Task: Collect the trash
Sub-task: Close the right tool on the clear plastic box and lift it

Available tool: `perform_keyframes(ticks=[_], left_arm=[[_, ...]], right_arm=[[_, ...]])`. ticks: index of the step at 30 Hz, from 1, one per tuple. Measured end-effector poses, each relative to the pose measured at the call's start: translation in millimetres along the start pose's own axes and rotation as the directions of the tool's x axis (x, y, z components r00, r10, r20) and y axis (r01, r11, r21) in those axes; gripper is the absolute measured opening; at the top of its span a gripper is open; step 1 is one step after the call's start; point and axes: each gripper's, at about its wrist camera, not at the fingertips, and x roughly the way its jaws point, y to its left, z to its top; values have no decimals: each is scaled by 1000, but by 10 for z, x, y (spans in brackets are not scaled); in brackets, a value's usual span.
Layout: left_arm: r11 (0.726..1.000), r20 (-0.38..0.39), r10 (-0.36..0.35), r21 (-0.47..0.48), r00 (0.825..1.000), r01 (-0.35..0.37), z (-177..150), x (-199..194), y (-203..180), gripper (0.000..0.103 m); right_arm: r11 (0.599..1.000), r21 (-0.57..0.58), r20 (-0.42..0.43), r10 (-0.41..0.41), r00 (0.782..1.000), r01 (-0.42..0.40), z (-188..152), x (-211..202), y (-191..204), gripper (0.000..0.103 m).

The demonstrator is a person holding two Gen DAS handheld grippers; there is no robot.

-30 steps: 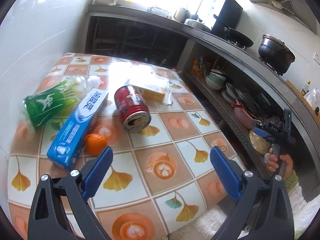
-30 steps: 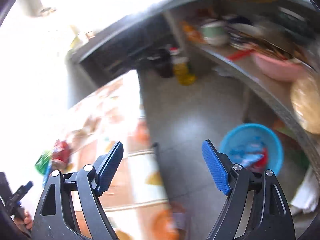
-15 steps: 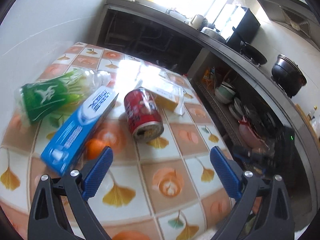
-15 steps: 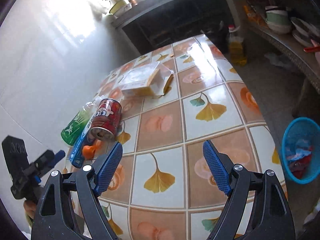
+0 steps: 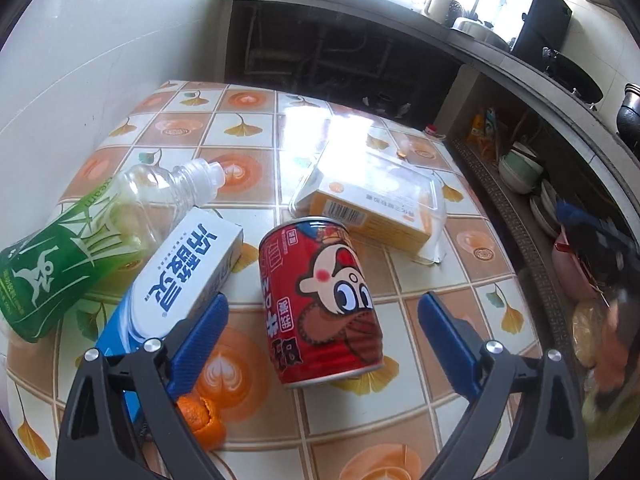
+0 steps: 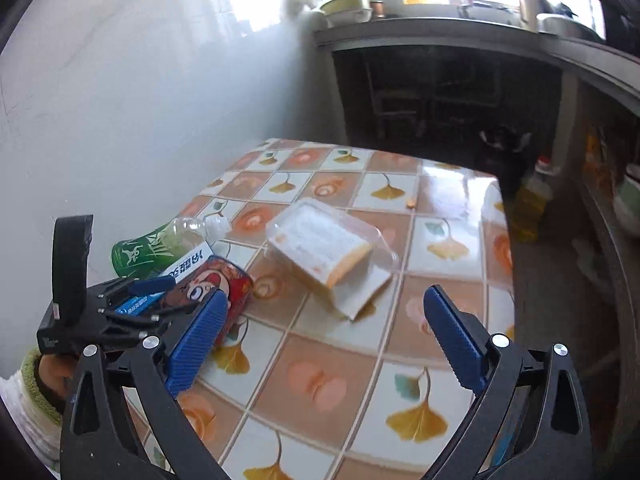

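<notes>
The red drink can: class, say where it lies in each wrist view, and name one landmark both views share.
Left wrist view: red drink can lies on its side, lower centre, between the open fingers.
Right wrist view: it lies at left, behind the left finger.
Shared landmark: clear plastic box.

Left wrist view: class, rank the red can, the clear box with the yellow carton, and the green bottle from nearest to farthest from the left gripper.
1. Red can, lying between the open left gripper fingers.
2. Clear box, beyond the can, slightly right.
3. Green bottle, far left by the wall.
</notes>
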Motion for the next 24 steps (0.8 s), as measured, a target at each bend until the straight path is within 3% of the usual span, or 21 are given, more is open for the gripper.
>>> perform_keyframes(ticks=[6,9,15,19,20,24], left_arm=[[1000,-21,8,-18,1000,-9,-36,99,56,91],[999,-29,18,-27,999,-18,-47,136,89,87],[999,-44,-7,-48,999,5,-43,188,116,82],[999,-46,-15,-53,999,13,-34,193,107,80],[998,-44,-21,-57,999,18,-31,191,104,80],[997,-44,-31,-66,999,28,-22,193,93,80]], right_arm=[[973,-230,-164,-20,986,-19,565,861,155,95],[942,-328,-274,-30,961,-65,620,1270,290,95],[895,-427,-411,-66,909,-128,577,1738,462,95],[886,-450,-423,-97,901,-116,562,1832,472,92],[889,-444,-422,-96,901,-113,557,1834,462,85],[900,-419,-406,-66,911,-121,605,1736,432,84]])
